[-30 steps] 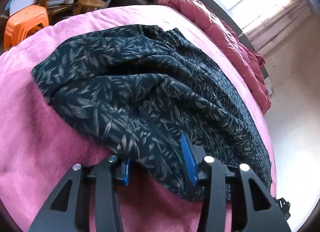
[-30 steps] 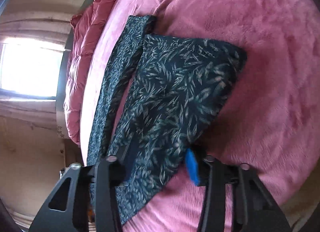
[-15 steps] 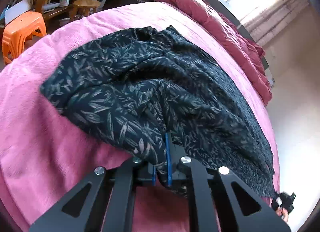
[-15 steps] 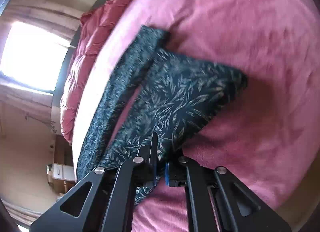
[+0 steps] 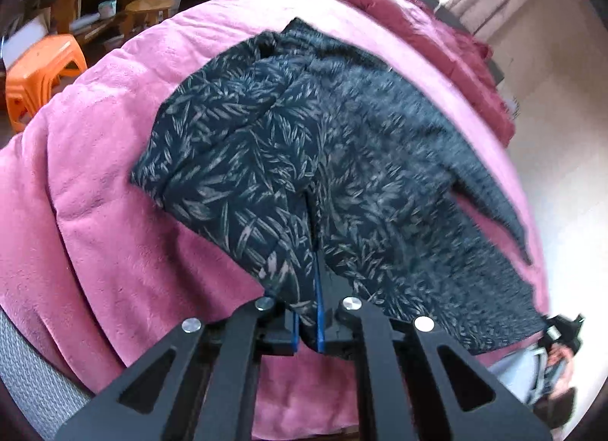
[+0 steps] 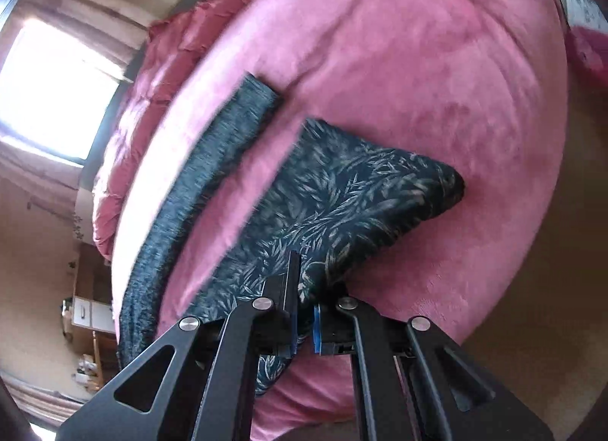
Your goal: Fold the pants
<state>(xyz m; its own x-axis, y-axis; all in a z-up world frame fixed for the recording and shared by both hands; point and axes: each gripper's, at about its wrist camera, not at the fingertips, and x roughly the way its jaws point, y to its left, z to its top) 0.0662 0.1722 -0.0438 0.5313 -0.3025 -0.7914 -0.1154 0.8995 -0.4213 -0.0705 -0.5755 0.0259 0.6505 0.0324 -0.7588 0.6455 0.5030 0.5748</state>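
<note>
Dark navy pants with a pale leaf print (image 5: 323, 159) lie on a pink plush bedspread (image 5: 106, 213). My left gripper (image 5: 309, 308) is shut on a fold of the pants at their near edge and lifts it off the bed. In the right wrist view, my right gripper (image 6: 304, 311) is shut on the near edge of one pant leg (image 6: 353, 194), which is raised and pulled apart from the other leg (image 6: 197, 190) lying flat to the left.
A rumpled red quilt (image 5: 437, 34) lies along the far side of the bed under a bright window. An orange plastic stool (image 5: 41, 68), a round wooden stool (image 5: 148, 7) and a cluttered desk stand beyond the bed's left edge.
Both grippers have closed on the pants and lifted the cloth. The two legs have drawn apart, with pink bedspread now showing between them.
</note>
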